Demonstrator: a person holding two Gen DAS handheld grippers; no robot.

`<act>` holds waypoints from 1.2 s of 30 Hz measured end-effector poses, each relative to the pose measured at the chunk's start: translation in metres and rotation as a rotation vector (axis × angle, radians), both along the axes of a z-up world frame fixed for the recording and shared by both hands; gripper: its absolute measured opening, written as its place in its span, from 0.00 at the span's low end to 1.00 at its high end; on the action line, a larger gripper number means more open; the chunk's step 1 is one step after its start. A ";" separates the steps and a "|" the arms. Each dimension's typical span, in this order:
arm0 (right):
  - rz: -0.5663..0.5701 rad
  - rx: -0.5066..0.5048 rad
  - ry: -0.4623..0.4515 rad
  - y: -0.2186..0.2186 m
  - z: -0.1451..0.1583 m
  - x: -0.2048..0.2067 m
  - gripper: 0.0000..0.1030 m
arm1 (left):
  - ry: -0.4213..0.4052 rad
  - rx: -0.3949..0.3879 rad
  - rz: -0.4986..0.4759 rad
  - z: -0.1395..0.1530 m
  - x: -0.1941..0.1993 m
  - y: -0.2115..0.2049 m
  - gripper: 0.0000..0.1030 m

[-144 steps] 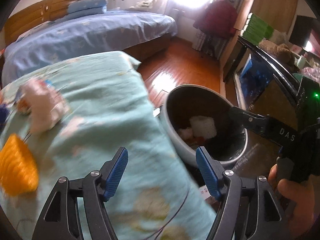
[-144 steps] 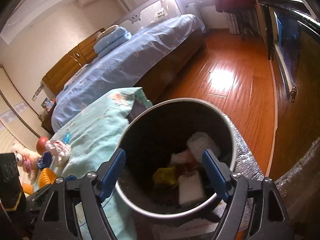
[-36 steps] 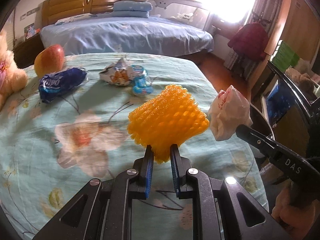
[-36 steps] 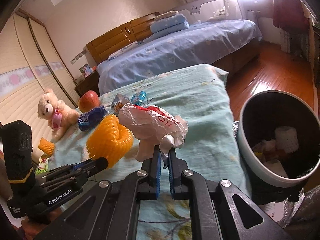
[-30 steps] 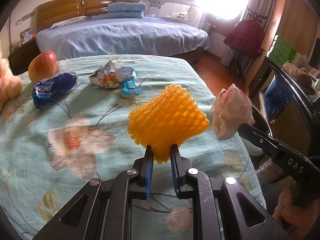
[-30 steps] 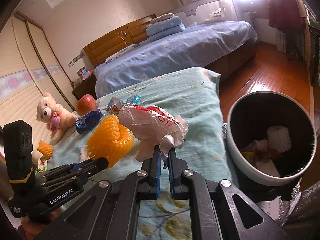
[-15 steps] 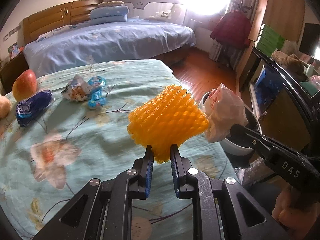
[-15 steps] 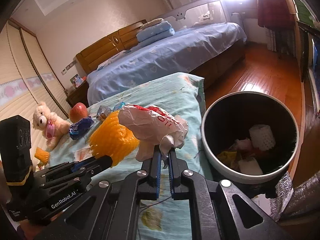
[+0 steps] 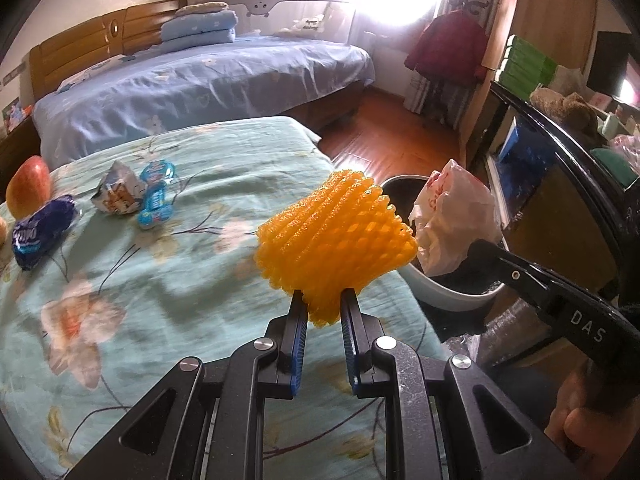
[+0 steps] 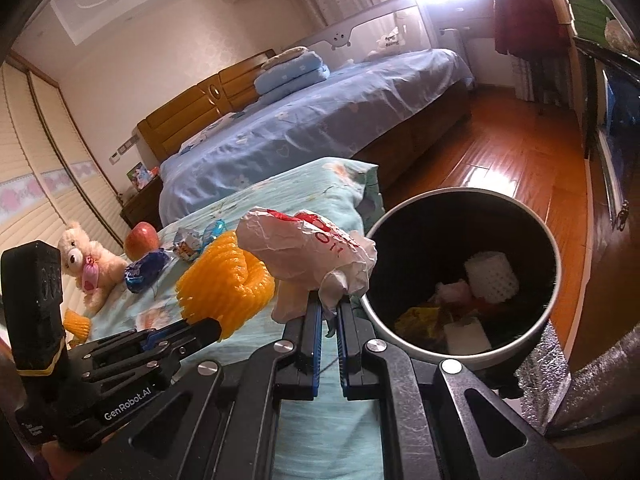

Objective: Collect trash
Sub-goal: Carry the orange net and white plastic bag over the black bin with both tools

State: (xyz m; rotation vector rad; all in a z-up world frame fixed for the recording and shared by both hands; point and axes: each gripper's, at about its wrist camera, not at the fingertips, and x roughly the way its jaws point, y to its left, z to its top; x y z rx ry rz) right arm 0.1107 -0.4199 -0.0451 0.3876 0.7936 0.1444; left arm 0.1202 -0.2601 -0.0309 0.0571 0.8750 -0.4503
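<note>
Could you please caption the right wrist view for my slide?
Right gripper carries a crumpled plastic bag toward the trash bin, left gripper alongside holding orange foam netting.

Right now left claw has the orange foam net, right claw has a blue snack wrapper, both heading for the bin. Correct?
Not quite. The right claw holds a crumpled white plastic bag with red print, as the right wrist view shows. The blue snack wrapper lies on the bedspread. The left claw does hold the orange foam net, near the bin.
</note>
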 end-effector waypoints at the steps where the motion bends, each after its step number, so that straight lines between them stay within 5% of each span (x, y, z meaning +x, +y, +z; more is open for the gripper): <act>1: -0.007 -0.003 0.001 -0.002 0.000 0.000 0.06 | -0.002 0.001 -0.004 0.000 0.001 -0.002 0.15; 36: -0.123 -0.048 0.048 -0.070 -0.018 0.019 0.06 | -0.015 0.069 -0.094 -0.010 0.040 -0.088 0.15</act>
